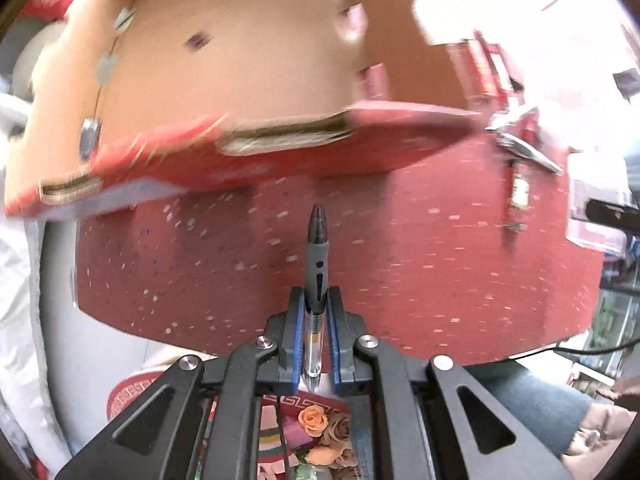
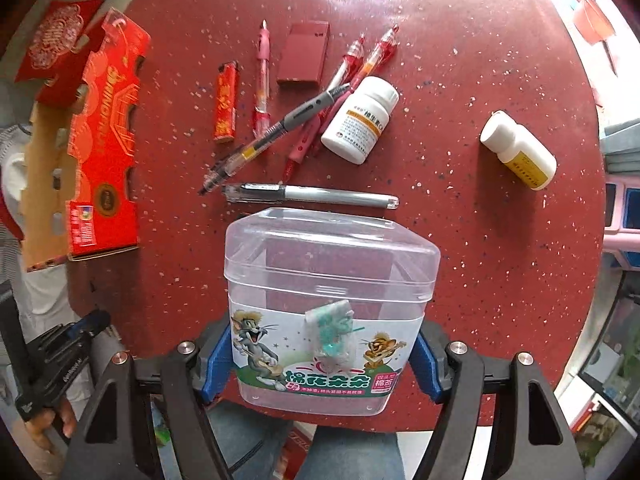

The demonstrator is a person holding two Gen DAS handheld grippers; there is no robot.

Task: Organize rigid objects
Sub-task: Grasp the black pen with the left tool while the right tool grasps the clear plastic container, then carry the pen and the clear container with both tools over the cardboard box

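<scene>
right wrist view: right gripper (image 2: 320, 364) clamped on a clear plastic box (image 2: 330, 304), blue pads pressed to both sides. box label carries cartoon cat and mouse and chinese print, too small to read surely; a small teal-marked packet sits against the front wall. box is at the near edge of the red speckled counter (image 2: 500, 280).

beyond the box, touching nothing: a grey capped pen (image 2: 316, 194) lying crosswise. farther, a crossed heap: a clear-and-grey pen (image 2: 276, 136) over pink and red pens (image 2: 352, 76), with a white pill bottle (image 2: 360, 120) just beside them, orange-banded label in chinese, unreadable. a pink pen (image 2: 262, 80) lies alone; left of it a red lighter (image 2: 226, 104) with gold characters. a dark red flat case (image 2: 304, 54) lies far centre. a second white bottle (image 2: 518, 152) lies on its side, well apart at right, open counter around it.

left edge: a red cardboard carton (image 2: 100, 152), open, print blurred, overhanging the counter rim. the left gripper shows only at the low left corner here.

left wrist view, blurred: left gripper (image 1: 316, 304) closed on a clear-barrelled pen (image 1: 316, 264) with grey grip, tip pointing away, held above the counter. the carton's open brown inside (image 1: 240, 48) fills the far half. this view alone shows the carton's interior; the right view alone shows the spread of pens and bottles.
</scene>
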